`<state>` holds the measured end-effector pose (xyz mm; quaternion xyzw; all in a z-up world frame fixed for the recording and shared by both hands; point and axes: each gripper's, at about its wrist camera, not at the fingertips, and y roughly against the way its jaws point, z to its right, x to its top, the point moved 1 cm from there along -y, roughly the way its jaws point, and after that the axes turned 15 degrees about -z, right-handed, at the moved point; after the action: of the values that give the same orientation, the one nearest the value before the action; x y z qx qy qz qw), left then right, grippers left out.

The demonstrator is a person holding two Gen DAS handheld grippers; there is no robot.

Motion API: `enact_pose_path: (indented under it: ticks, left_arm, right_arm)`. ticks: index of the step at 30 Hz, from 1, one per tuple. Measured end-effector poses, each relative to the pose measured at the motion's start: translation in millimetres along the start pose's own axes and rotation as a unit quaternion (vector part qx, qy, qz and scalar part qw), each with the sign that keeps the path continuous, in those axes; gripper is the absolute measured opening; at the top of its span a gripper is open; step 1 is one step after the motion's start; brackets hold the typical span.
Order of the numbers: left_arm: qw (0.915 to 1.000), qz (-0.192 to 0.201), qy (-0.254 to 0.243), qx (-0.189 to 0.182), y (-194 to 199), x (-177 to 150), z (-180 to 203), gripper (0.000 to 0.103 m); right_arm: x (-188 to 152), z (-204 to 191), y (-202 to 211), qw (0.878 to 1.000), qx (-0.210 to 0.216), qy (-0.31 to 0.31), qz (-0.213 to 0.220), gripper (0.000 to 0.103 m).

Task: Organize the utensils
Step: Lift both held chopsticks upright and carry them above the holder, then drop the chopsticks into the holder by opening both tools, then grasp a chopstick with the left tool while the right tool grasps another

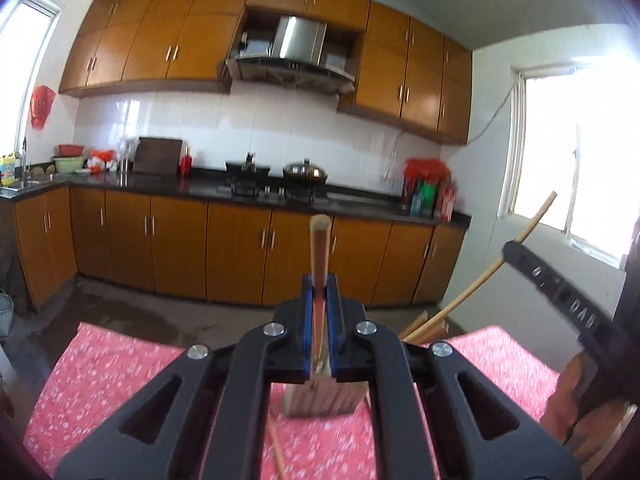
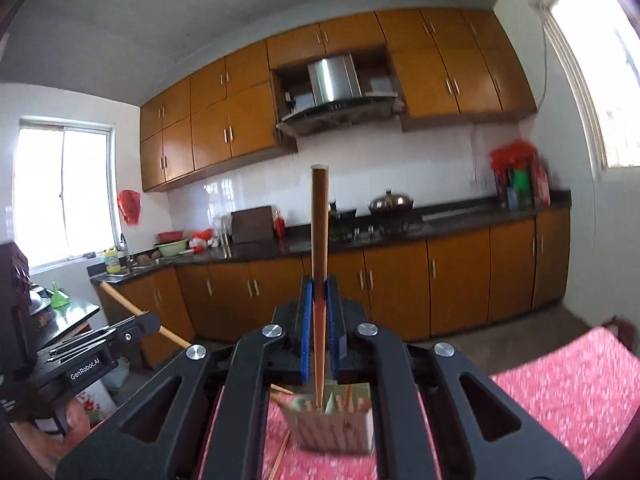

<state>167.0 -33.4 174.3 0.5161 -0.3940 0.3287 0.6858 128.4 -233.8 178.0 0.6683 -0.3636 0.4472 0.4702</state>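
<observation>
Left gripper (image 1: 320,280): closed tight on a chopstick (image 1: 320,248).
Right gripper (image 2: 319,284): closed tight on another chopstick (image 2: 320,240).
Chopsticks: both stick up in the air, above the holder.
Holder (image 2: 332,428): stands on the red tablecloth (image 2: 560,392).
Loose chopstick (image 1: 278,452): lies on the cloth by the holder.

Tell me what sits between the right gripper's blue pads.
A wooden chopstick, clamped between the right gripper's blue pads, pointing up above the utensil holder; right wrist view.

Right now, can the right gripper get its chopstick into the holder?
Probably yes. The right gripper is shut on its chopstick, whose lower tip hangs just above the holder; nothing visibly blocks it.
</observation>
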Motion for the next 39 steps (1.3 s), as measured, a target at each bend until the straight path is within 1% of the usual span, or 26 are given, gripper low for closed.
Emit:
enact_pose_path:
  ticks: [3,5,7,11,12,14,16,17,18,22,26,28,30,32,34,35,37,39]
  left_arm:
    - [1.0000,0.001,-0.002,0.006,-20.0,6.2,4.3,0.008]
    - [0.9999,-0.010,0.000,0.009,-35.8,4.2,6.0,0.008]
    - [0.9995,-0.028,0.001,0.014,-57.3,-1.3,5.2,0.008]
    - [0.9987,-0.049,0.010,0.013,-80.6,-8.1,-1.8,0.008]
    - [0.9984,-0.054,0.015,0.006,-84.8,-8.3,-3.4,0.008]
    - [0.9982,-0.056,0.020,0.004,-87.8,-9.8,-9.0,0.008]
    - [0.9983,-0.053,0.022,0.001,-87.9,-9.6,-12.2,0.008]
    - [0.9984,-0.052,0.022,0.001,-87.1,-9.4,-14.4,0.008]
    - [0.9985,-0.049,0.023,0.000,-85.8,-9.1,-15.6,0.010]
    - [0.9988,-0.036,0.034,-0.004,-75.0,-6.8,-19.9,0.016]
    - [0.9989,-0.012,0.046,0.000,-50.1,-5.2,-25.7,0.022]
    - [0.9986,0.000,0.053,0.010,-32.5,-8.0,-34.5,0.024]
    - [0.9978,0.004,0.059,0.029,-18.3,-17.2,-46.5,0.026]
    - [0.9965,-0.011,0.065,0.052,-14.5,-32.5,-62.8,0.028]
    - [0.9945,-0.034,0.067,0.073,-20.6,-48.6,-75.9,0.029]
    - [0.9928,-0.053,0.067,0.083,-27.2,-60.0,-83.9,0.029]
    - [0.9873,-0.102,0.068,0.101,-46.5,-85.2,-97.9,0.029]
    - [0.9816,-0.147,0.069,0.099,-65.7,-111.4,-104.0,0.029]
  right_arm:
    - [-1.9,-3.7,-23.3,1.000,-0.022,0.014,0.001,0.008]
    - [-5.5,-6.0,-39.1,0.999,-0.031,0.019,-0.010,0.008]
    - [-11.8,-3.5,-61.0,0.998,-0.039,0.019,-0.034,0.008]
    - [-19.6,1.8,-84.2,0.997,-0.037,0.008,-0.068,0.008]
    - [-21.4,3.3,-87.5,0.997,-0.035,0.004,-0.075,0.008]
    - [-24.1,4.2,-87.9,0.996,-0.032,-0.002,-0.079,0.010]
    - [-23.7,4.5,-86.0,0.996,-0.036,-0.001,-0.079,0.018]
    - [-21.6,4.7,-85.9,0.996,-0.038,0.000,-0.077,0.025]
    - [-20.4,5.3,-82.8,0.997,-0.039,0.001,-0.073,0.029]
    - [-12.1,9.1,-67.2,0.998,-0.043,-0.002,-0.054,0.029]
    - [-7.5,25.8,-44.0,0.997,-0.072,-0.013,-0.037,0.032]
    - [-13.1,42.1,-34.0,0.994,-0.094,-0.024,-0.041,0.032]
    - [-24.6,62.6,-30.3,0.991,-0.115,-0.037,-0.062,0.032]
    - [-42.6,82.3,-35.0,0.984,-0.140,-0.045,-0.099,0.032]
    - [-73.8,105.1,-47.3,0.972,-0.166,-0.057,-0.156,0.032]
    - [-91.0,113.2,-55.7,0.965,-0.170,-0.064,-0.189,0.032]
    - [-122.3,120.8,-69.0,0.954,-0.159,-0.076,-0.242,0.032]
    - [-159.3,120.3,-80.1,0.944,-0.128,-0.087,-0.291,0.032]
